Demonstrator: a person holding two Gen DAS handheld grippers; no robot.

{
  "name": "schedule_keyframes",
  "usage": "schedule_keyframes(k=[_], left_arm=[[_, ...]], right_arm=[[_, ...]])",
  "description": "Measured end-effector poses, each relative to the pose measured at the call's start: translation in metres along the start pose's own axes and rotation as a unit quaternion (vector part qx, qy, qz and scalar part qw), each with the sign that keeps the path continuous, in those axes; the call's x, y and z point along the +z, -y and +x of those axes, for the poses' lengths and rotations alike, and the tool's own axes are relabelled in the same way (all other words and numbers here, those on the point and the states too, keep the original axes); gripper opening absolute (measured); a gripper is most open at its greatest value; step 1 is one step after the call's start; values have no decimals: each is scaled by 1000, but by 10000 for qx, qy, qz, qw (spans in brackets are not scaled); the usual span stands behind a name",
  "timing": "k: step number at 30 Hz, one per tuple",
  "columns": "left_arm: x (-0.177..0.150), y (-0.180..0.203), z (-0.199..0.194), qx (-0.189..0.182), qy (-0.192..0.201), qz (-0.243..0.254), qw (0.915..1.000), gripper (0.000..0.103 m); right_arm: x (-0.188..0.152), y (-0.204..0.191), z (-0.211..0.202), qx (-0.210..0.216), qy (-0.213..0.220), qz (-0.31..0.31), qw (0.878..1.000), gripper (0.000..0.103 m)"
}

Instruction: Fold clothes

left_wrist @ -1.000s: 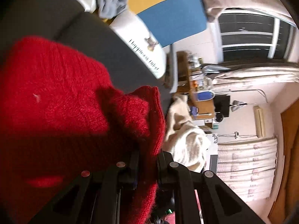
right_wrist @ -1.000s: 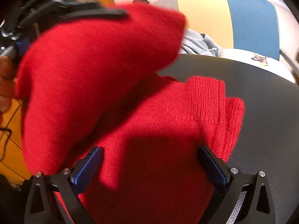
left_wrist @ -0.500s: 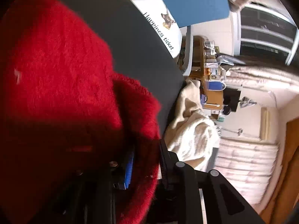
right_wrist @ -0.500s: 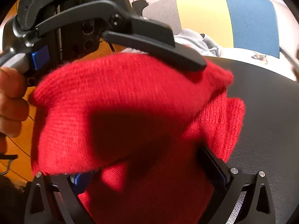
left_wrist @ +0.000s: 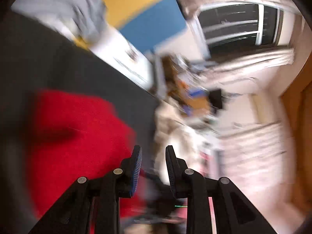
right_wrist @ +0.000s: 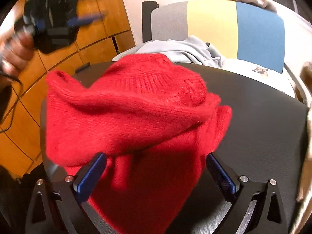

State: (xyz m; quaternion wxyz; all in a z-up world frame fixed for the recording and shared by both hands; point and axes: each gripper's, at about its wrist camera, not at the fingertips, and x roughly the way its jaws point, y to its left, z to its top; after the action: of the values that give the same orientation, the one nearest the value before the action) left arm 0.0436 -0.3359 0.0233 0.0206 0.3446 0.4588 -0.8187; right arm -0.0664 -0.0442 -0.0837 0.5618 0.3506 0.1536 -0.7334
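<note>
Black leather-like tabletop (right_wrist: 263,128) fills my view, wood-panelled cabinets (right_wrist: 93,37) to one side, a chair with grey, yellow and blue back panels (right_wrist: 234,27) behind it. White item (right_wrist: 259,72) on the chair seat carries a small animal print; its writing is too blurred to read. Red knit sweater (right_wrist: 136,117) lies bunched on the tabletop. My right gripper (right_wrist: 156,167) sits spread wide, sweater between its blue pads, not pinched. My left gripper (left_wrist: 153,156) is opening, nothing between its fingers, lifted clear
</note>
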Motion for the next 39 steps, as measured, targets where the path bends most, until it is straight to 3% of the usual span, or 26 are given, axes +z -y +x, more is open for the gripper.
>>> schedule_keyframes(k=[2,7,10,13,17,21,27,31,34,39], left_arm=[[-15,-20,-17,761,311,361,9960,24],[-76,-33,-5,1125,404,1113,9866,23],[-99,-36,6,943,531,1180,9871,23],[-110,-28,20,959,483,1568,9818,23],[-119,-26,50,1101,32,1840,9767,23],[-120,-31,40,873,41,1760,9805,23],[-112,-66,0,567,245,1227,9905,21],[-109,-75,-30,615,537,1243,9889,21],[-107,-83,-30,742,516,1228,9883,21],[-105,-85,-11,611,461,1125,9907,22]], right_arm=[[-3,1,-2,-5,-46,-71,10000,103],[-14,-2,5,-48,-290,-115,9995,103],[-24,-3,12,-26,-476,-68,9988,103],[-37,-9,25,2,-709,-45,9975,103],[-41,-28,29,142,-644,-123,9977,103],[-50,-59,31,212,-571,-202,9979,103],[-69,-92,17,486,-365,-41,9981,103],[-85,-81,-21,175,-228,394,9988,103],[-85,-82,-45,505,-23,581,9970,103],[-60,-119,-24,841,1,146,9963,103]])
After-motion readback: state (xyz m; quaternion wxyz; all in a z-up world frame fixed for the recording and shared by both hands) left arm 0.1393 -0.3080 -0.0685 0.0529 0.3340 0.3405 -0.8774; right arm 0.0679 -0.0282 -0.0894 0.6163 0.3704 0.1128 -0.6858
